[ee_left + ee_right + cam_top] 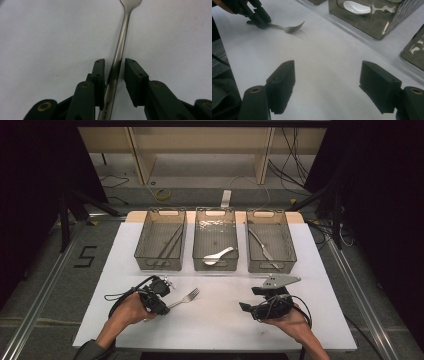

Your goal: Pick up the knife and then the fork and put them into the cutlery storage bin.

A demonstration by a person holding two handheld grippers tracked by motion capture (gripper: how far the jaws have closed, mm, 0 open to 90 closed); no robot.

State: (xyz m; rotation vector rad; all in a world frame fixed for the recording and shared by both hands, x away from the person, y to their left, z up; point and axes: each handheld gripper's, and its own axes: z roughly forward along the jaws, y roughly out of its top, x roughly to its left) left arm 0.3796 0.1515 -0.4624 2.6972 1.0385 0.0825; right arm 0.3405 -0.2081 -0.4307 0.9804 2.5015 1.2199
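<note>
Fork [186,297] amid open white table [220,320]

black tongs [171,303], brass rivets, trailing cables

Silver fork [186,298], white table [215,320], smoky-grey bins [215,240], blk grippers.
</note>
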